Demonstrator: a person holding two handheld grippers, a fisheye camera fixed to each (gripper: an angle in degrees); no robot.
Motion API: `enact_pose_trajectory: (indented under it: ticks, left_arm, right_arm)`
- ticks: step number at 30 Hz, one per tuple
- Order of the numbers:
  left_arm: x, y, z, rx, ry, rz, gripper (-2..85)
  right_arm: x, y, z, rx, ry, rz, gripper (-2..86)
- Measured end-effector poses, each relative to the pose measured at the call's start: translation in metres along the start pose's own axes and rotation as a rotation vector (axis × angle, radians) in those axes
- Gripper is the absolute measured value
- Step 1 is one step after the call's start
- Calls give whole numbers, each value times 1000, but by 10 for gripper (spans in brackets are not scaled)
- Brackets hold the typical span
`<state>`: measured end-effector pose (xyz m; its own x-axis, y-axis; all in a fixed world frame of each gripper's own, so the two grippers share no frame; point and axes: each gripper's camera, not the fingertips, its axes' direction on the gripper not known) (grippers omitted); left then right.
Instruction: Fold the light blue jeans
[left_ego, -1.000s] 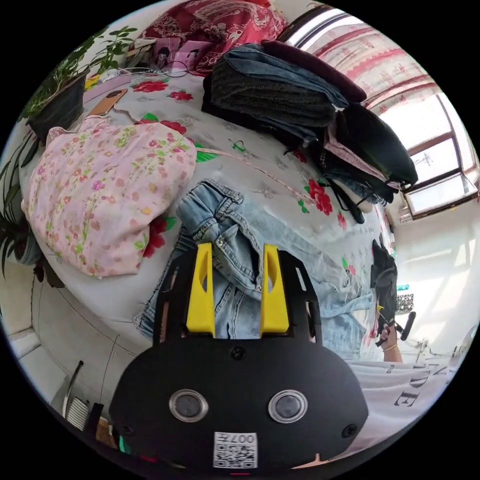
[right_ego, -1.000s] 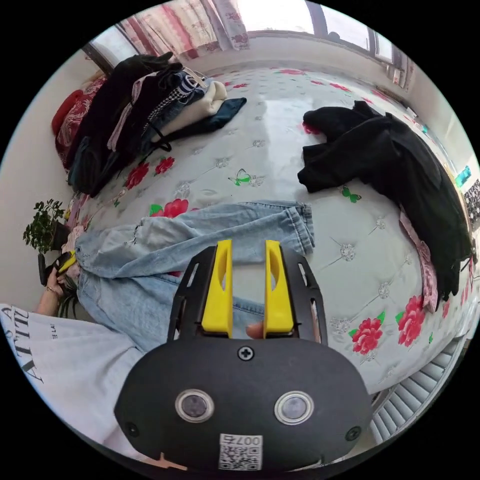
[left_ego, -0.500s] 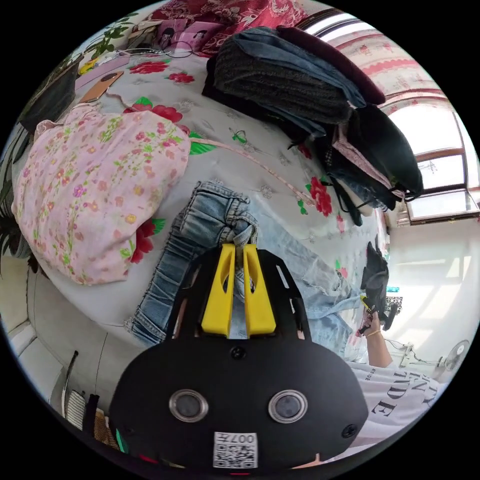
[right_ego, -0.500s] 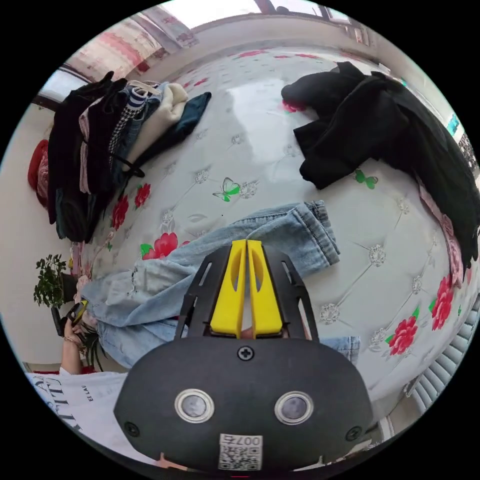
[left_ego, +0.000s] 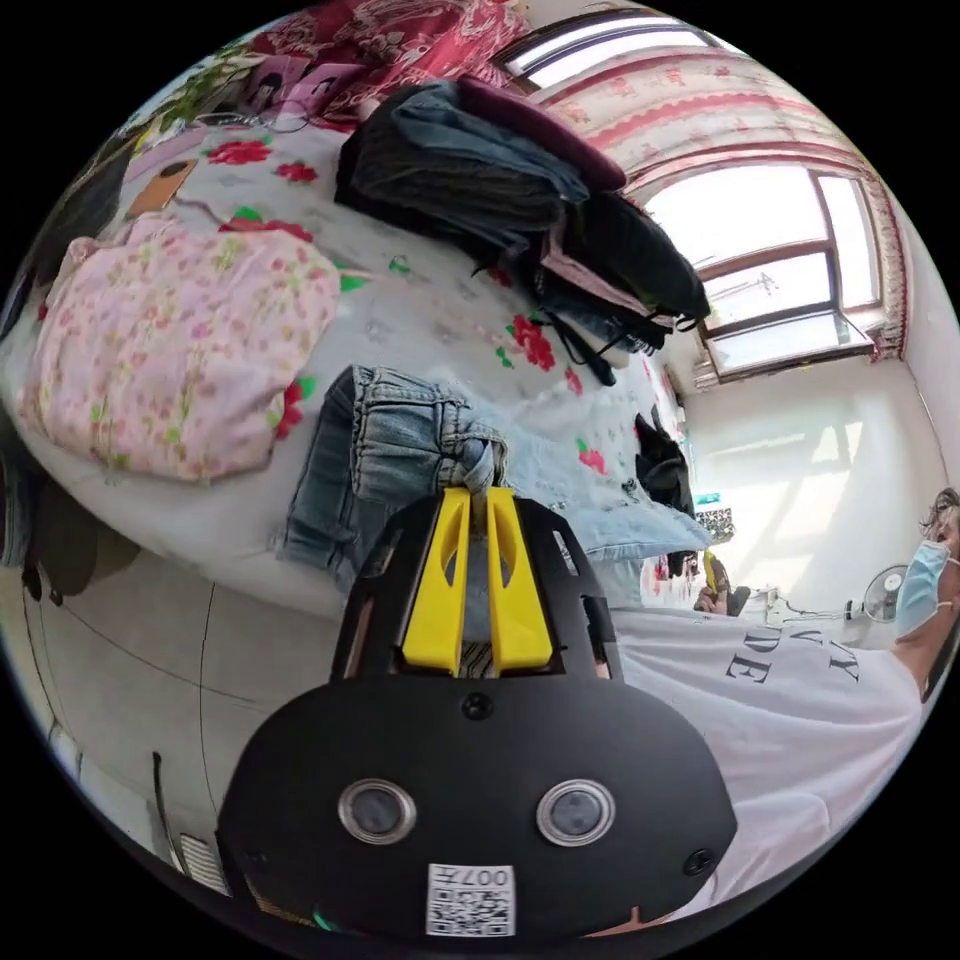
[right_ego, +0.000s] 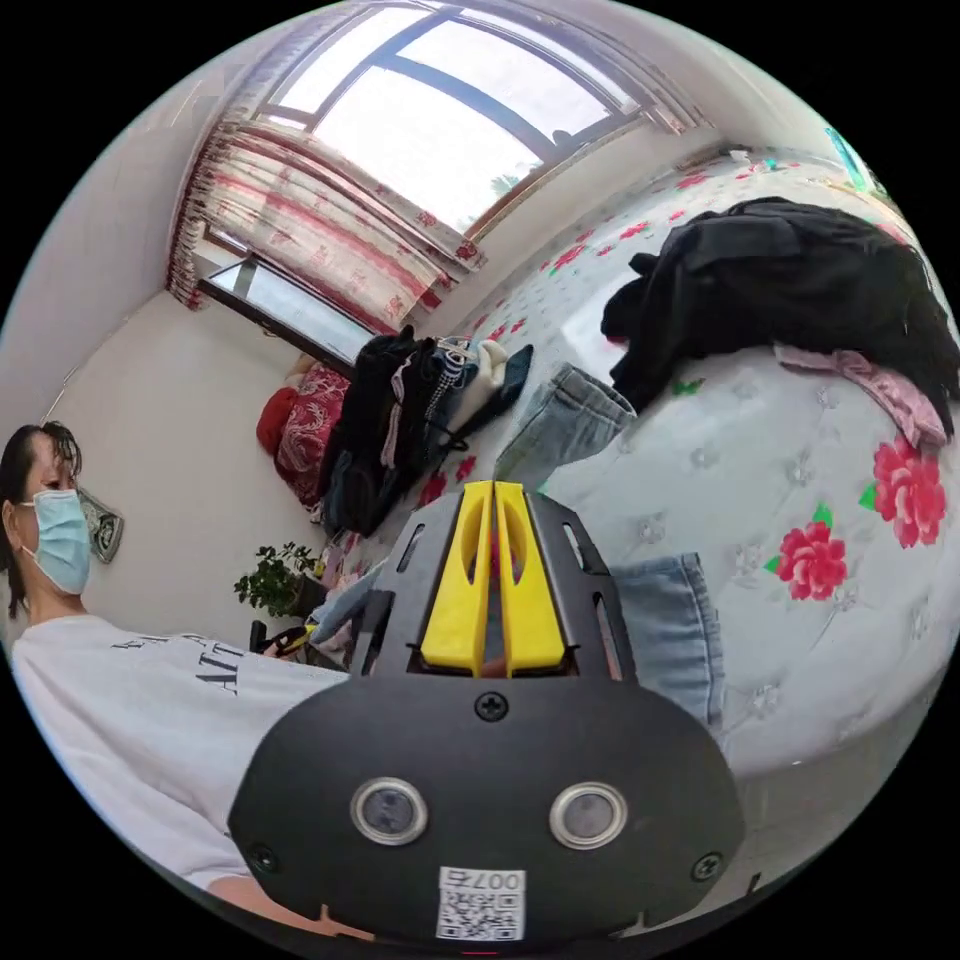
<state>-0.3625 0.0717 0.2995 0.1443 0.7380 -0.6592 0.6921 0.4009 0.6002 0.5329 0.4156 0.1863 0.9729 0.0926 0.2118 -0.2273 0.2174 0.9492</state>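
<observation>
Since a second ago both tongs closed: left tongs (left_ego: 477, 492) pinching jeans (left_ego: 385, 455) waistband, right tongs (right_ego: 494, 487) clamped on a leg; lift begun off bed (right_ego: 800, 480), hem at 12 o'clock.

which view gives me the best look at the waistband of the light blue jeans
The left gripper view: the jeans' waistband bunches just ahead of the left gripper, pinched there. The right gripper view shows the leg hems instead.

Bedroom in a home. Bed (right_ego: 760, 470) with quilted white cover printed with red flowers. Heaps of clothes on it: dark stack (left_ego: 500, 190), black garments (right_ego: 790, 290), pink floral piece (left_ego: 170, 340). Large window (right_ego: 450, 110) with red-patterned curtain (right_ego: 310, 240). Potted plant (right_ego: 272, 580) by plain white wall.
</observation>
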Motion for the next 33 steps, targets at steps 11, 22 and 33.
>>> enact_pose_trajectory:
  ticks: [11, 22, 33]
  left_arm:
    - [3, 18, -9, 14, 46, 72, -1]
    - [-94, 79, 47, -94, -79, -121, 11]
    - [-118, 90, 69, -71, -96, -131, 39]
  right_arm:
    - [34, 64, -29, 25, 26, 141, -2]
    - [100, 135, -2, -88, 186, 347, 9]
    - [131, 101, 19, -6, 287, 440, 76]
